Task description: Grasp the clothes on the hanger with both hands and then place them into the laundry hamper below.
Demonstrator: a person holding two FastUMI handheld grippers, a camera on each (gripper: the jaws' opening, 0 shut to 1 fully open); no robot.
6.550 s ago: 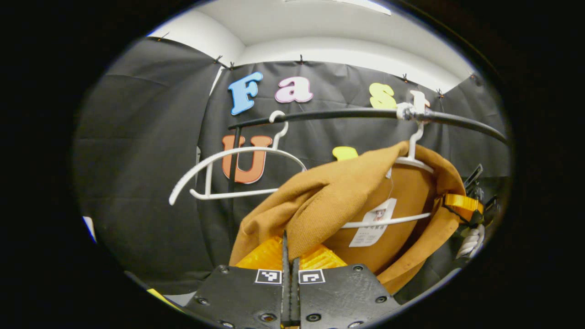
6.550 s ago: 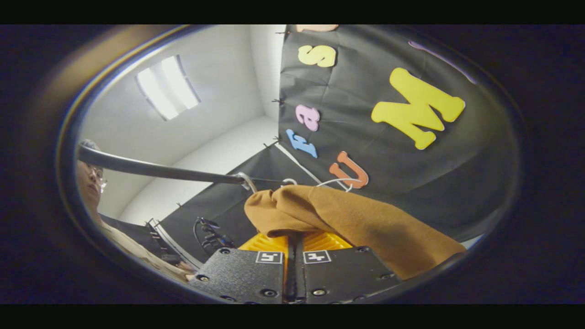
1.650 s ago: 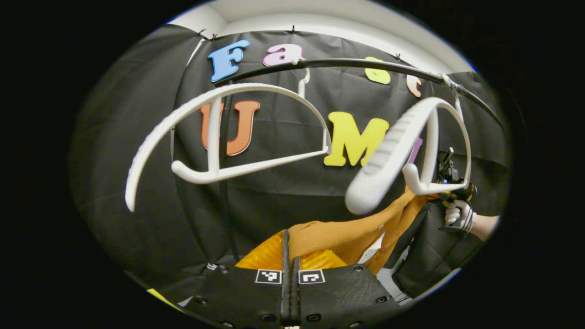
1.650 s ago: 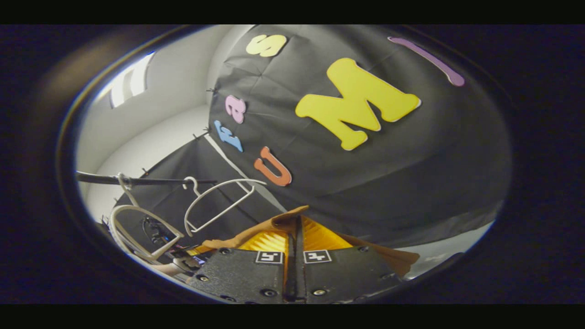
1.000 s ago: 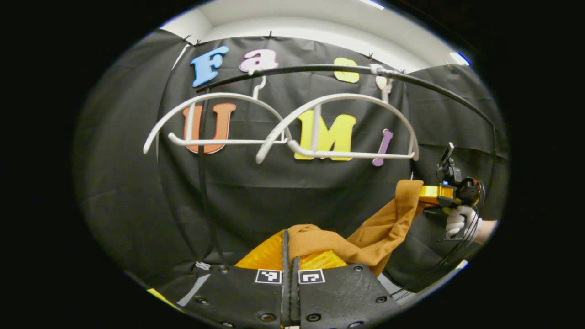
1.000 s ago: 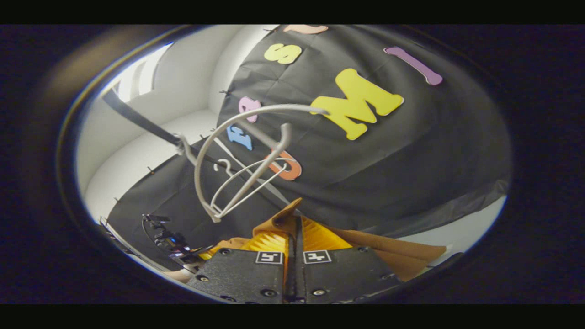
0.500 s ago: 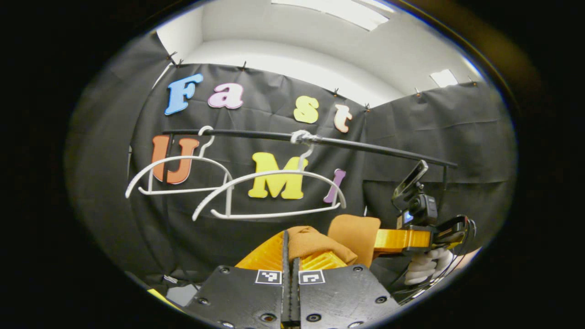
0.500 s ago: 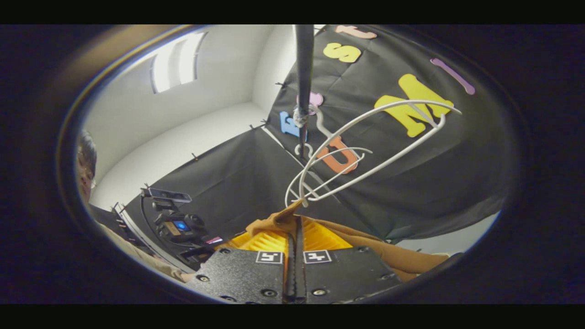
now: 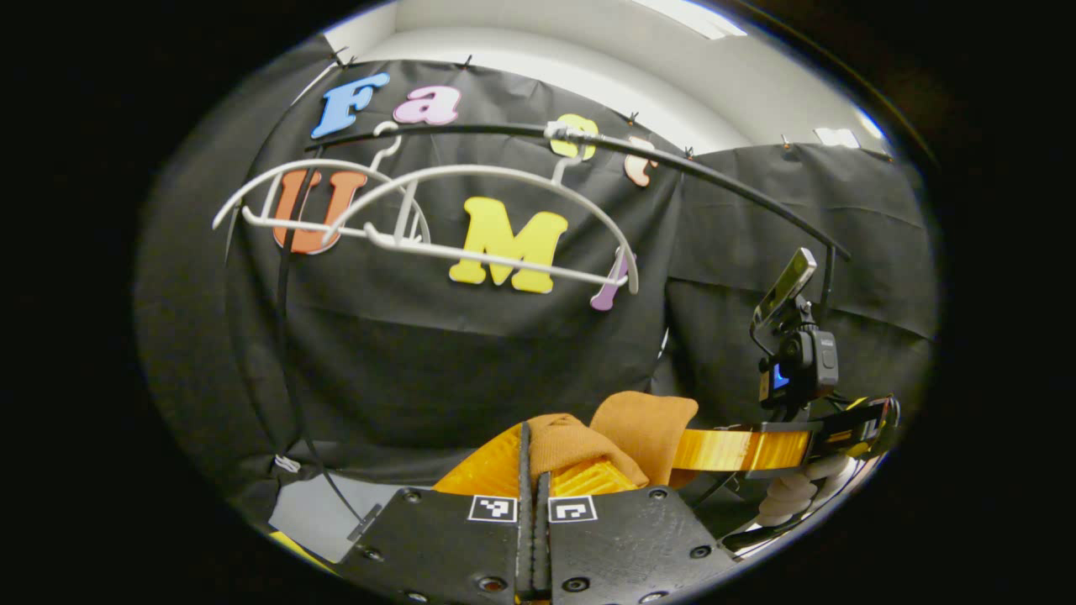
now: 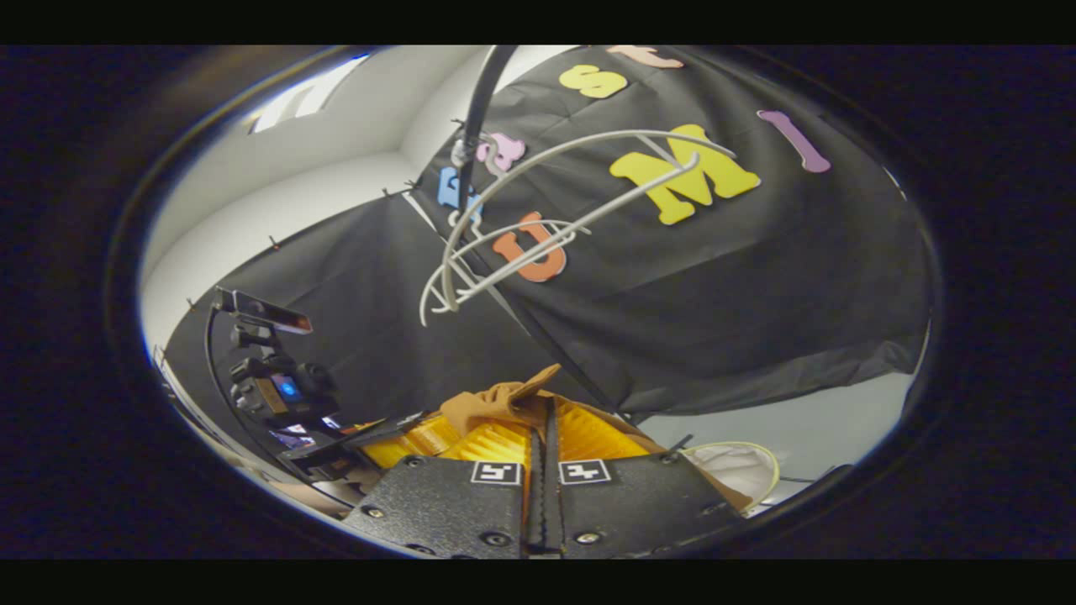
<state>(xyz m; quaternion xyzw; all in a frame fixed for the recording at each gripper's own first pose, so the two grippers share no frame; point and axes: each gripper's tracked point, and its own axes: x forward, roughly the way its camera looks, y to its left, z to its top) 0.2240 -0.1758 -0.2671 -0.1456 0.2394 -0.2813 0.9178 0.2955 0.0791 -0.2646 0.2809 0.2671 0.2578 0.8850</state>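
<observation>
both hand-held grippers lower, brown garment [image 9: 588, 441] clamped, hamper [image 10: 735, 465] newly visible

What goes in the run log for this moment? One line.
garment: off hangers | left tool: shut on garment | right tool: shut on garment | hamper: below

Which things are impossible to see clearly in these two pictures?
- Garment: left gripper view; its lower part is hidden behind the left gripper, so its kind is unclear.
- Hamper: right gripper view; only a pale rim shows, cut by the right gripper and the edge.
- Gloved hand: left gripper view; cut off at the edge.
</observation>
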